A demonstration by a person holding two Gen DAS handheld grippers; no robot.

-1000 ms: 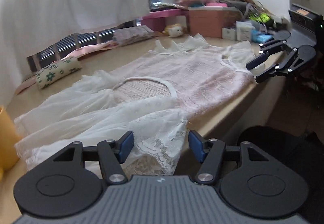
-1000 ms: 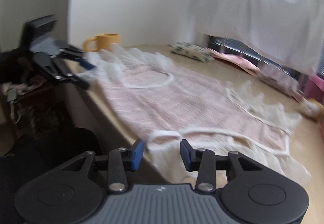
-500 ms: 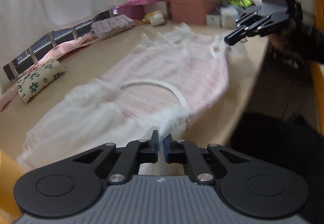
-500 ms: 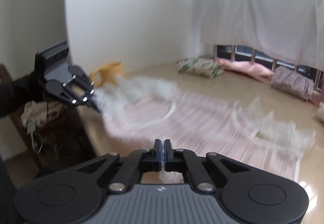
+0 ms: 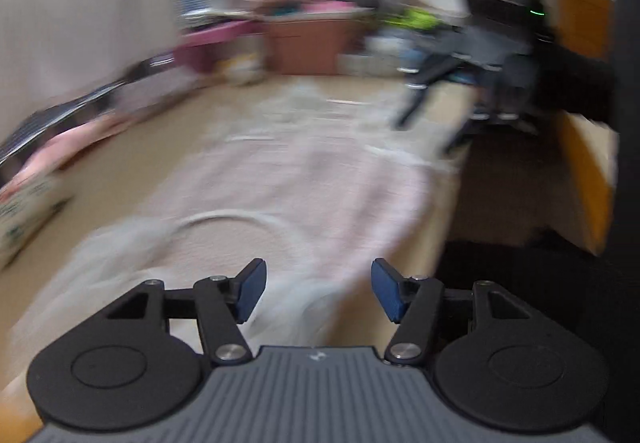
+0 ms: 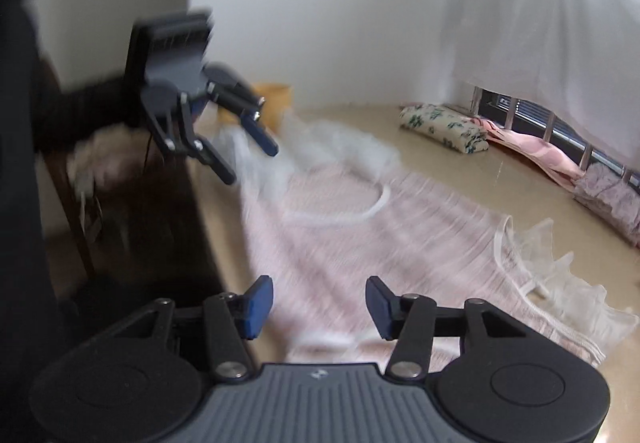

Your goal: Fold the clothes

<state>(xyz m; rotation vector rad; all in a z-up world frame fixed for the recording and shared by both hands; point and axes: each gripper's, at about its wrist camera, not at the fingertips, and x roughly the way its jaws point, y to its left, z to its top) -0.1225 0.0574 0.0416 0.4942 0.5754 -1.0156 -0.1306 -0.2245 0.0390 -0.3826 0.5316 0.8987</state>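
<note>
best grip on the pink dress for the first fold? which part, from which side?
Judging by how it lies, take the pink dress by its near long edge at the table rim, one gripper toward each end, coming from the person's side. It lies flat lengthwise there, and both the left gripper and right gripper, jaws just reopened and empty, face it.

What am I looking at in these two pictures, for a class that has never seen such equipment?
These are two hand-held grabbing tools, one in each of a person's hands, each with a camera looking out along its two fingers. One picture is taken from the left claw, the other from the right claw; each tool also appears in the other's picture. On the beige table lies a pale pink knitted dress with white lace trim, spread flat. A floral fabric pouch and a yellow mug, partly hidden by the left tool, sit further back. Both claws have just been opening; their blue pads stand apart with nothing pinched, so nothing is held.
</note>
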